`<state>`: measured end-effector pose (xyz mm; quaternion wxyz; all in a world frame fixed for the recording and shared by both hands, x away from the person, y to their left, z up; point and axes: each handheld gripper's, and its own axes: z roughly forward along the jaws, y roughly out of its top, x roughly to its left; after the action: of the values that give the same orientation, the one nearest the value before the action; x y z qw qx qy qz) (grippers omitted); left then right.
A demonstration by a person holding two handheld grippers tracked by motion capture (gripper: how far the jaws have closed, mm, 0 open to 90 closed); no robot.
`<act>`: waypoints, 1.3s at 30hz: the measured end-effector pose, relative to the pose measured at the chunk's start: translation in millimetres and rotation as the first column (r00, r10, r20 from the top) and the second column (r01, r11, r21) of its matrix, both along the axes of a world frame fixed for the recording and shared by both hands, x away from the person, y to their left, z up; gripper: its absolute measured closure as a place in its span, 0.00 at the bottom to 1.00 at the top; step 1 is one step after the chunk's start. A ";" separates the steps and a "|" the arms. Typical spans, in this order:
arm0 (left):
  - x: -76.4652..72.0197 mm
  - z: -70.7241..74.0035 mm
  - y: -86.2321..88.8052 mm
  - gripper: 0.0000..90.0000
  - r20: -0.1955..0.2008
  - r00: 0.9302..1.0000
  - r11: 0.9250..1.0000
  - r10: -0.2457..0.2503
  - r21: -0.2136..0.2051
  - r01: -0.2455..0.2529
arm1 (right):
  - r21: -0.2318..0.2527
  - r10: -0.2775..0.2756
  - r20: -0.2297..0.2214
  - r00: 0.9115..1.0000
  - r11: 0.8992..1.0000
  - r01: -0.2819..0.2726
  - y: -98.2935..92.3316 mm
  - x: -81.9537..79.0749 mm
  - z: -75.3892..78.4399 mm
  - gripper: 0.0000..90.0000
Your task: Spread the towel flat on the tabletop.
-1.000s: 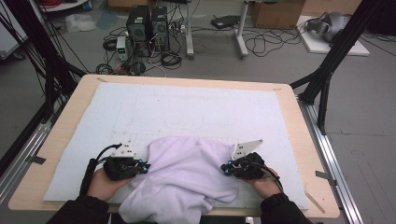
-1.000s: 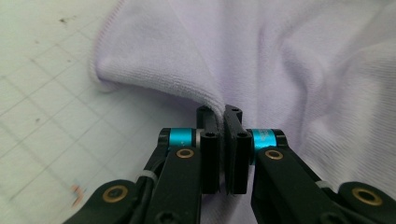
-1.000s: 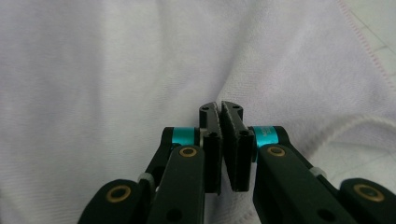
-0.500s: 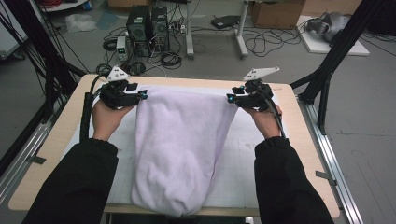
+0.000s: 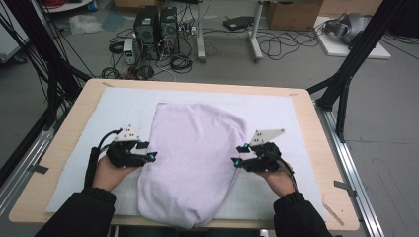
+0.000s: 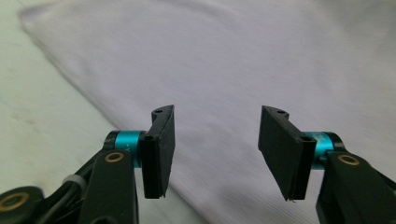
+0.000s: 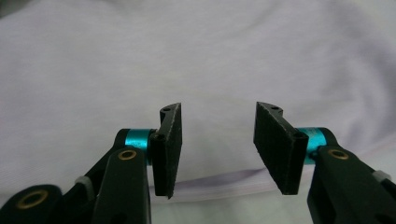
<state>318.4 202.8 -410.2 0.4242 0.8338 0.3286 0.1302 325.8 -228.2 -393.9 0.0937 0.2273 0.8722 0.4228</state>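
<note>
Item: pale lilac soft cloth [image 5: 192,163], spread flat mid-counter [image 5: 316,148], long axis running near-to-far.
Left hand-held gripper [image 5: 150,156]: beside left edge, jaws just opened, nothing between.
Right hand-held gripper [image 5: 236,157]: beside right edge, likewise; both equally near.

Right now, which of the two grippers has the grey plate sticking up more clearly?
The right gripper: its grey plate is bigger and brighter than the one on the left gripper.

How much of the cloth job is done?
Done: the pale purple cloth lies spread out on the white mat. In hand: nothing; the left gripper and right gripper have just been opening, and nothing is between their jaws. Left: probably folding, since it shows no fold.
</note>
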 end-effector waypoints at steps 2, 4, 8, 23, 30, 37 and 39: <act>-15.6 -5.8 0.5 0.48 -0.016 1.000 1.000 -0.025 -0.017 0.024 | 0.022 0.038 -0.003 0.999 0.999 -0.038 5.2 -18.7 -6.7 0.57; -31.1 -10.0 1.5 0.48 -0.022 0.999 0.999 -0.049 -0.023 0.049 | 0.007 0.072 -0.021 0.997 0.997 -0.072 9.3 -30.2 -14.6 0.57; -51.8 -9.8 1.2 0.50 -0.016 0.995 0.995 -0.100 0.000 0.100 | -0.030 0.089 -0.030 0.996 0.995 -0.090 9.1 -50.3 -33.4 0.59; -42.9 -18.4 -5.7 0.91 -0.066 0.986 0.988 -0.155 0.014 0.156 | -0.054 0.256 -0.050 0.965 0.965 -0.258 39.0 -48.5 -44.1 1.00; 5.1 -0.2 -9.9 0.91 -0.064 0.997 0.999 -0.044 -0.023 0.043 | -0.042 0.120 -0.017 0.993 0.992 -0.120 25.7 -11.2 -10.5 1.00; 8.9 -4.3 -12.2 0.69 -0.074 0.997 1.000 -0.030 -0.009 0.030 | 0.016 0.186 -0.032 0.982 0.982 -0.186 30.4 -19.2 -11.9 0.80; -2.3 -0.7 -5.7 0.63 -0.049 0.998 0.999 -0.038 -0.019 0.037 | 0.002 0.219 -0.005 0.976 0.976 -0.219 35.4 -33.9 -14.2 0.74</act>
<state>316.0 197.1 -411.0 0.4260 0.8388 0.3243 0.0985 291.9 -192.8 -408.1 0.0441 0.1311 0.8920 0.4304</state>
